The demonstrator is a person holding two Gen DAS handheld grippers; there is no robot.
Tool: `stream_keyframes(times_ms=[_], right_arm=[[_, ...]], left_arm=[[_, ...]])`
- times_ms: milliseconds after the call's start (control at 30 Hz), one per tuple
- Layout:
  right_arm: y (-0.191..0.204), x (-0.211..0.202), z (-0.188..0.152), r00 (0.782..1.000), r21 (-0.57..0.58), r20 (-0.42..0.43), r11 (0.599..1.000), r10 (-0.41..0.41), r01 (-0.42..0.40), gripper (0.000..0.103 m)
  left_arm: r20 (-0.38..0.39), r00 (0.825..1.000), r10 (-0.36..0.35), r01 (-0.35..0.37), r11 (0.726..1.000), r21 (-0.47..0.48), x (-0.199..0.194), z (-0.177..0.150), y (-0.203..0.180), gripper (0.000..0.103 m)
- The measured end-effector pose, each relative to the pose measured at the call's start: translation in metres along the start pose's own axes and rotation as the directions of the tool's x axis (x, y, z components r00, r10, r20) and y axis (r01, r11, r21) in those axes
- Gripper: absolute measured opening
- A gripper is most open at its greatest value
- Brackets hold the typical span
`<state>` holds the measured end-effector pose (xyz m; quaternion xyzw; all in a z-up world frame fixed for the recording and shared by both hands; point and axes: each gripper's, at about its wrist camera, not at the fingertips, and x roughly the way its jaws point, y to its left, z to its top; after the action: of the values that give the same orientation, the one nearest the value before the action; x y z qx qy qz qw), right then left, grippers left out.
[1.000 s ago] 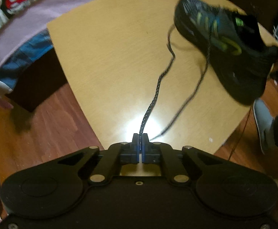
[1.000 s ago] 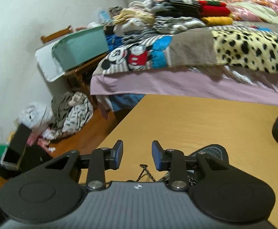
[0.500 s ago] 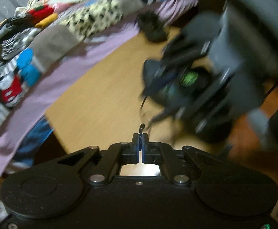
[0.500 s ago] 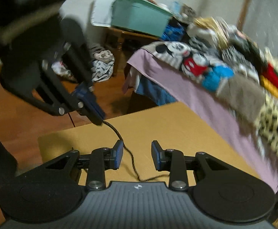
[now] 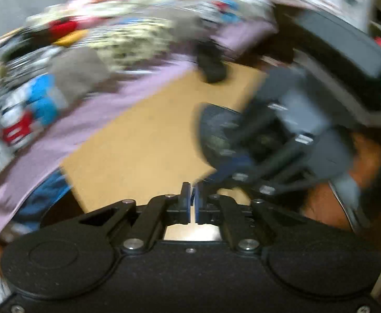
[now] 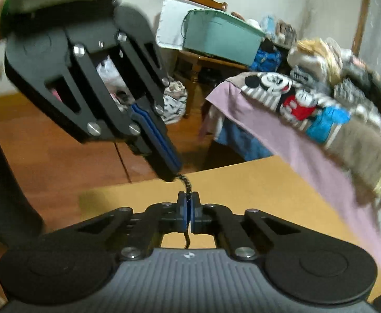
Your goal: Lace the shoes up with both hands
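Surface: light tan wooden tabletop (image 6: 255, 182), bare grain, one corner over reddish-brown plank floor (image 6: 59, 156). The left-wrist view is heavily motion-blurred.

Room: a bed runs along the table's far edge, with a mauve sheet (image 6: 281, 135) hanging down its side and a cartoon-mouse printed blanket (image 6: 289, 96) on top. Folded clothes are piled in a row over the blanket, among them a leopard-spot cloth (image 5: 127, 39). In the right-wrist view a pale green box (image 6: 216, 36) sits on a wooden chair (image 6: 203, 62) against a white wall, with a heap of patterned laundry (image 6: 174, 104) on the floor beside it.

Task items: a dark sneaker with green accents (image 5: 221, 130) lies on the table at the right of the left-wrist view, partly hidden by the right gripper (image 6: 187, 203). A second dark shoe (image 5: 211, 62) stands at the far table edge near the bed. A black-and-white speckled shoelace (image 6: 186, 185) runs taut between the two tools.

Left gripper (image 6: 174, 172): black body, blue-padded fingers pressed together, with the lace emerging at the tip. In its own view the pads look nearly closed, and the lace is lost in blur.

Right gripper: fingers pinched on the lace, whose tail dangles below the pads. The two tips sit just apart above the table corner.
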<state>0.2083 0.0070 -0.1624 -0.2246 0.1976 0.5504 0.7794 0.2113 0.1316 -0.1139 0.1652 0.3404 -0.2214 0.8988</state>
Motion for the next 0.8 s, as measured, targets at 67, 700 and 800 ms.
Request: stream_keyframes(times_ms=[67, 700, 800], right_arm=[[-0.014, -0.003, 0.001, 0.999, 0.144, 0.024, 0.989, -0.027, 0.024, 0.004], [-0.045, -0.019, 0.006, 0.953, 0.421, 0.096, 0.88, -0.286, 0.222, 0.005], [-0.047, -0.022, 0.005, 0.945, 0.418, 0.1, 0.875, -0.311, 0.243, 0.005]], left_arm=[[0.069, 0.998, 0.007, 0.007, 0.98, -0.2, -0.005, -0.002, 0.024, 0.006], [0.297, 0.946, -0.134, 0.304, 0.692, -0.655, 0.028, 0.017, 0.043, 0.007], [0.306, 0.943, -0.133, 0.312, 0.676, -0.668, 0.027, 0.014, 0.042, 0.007]])
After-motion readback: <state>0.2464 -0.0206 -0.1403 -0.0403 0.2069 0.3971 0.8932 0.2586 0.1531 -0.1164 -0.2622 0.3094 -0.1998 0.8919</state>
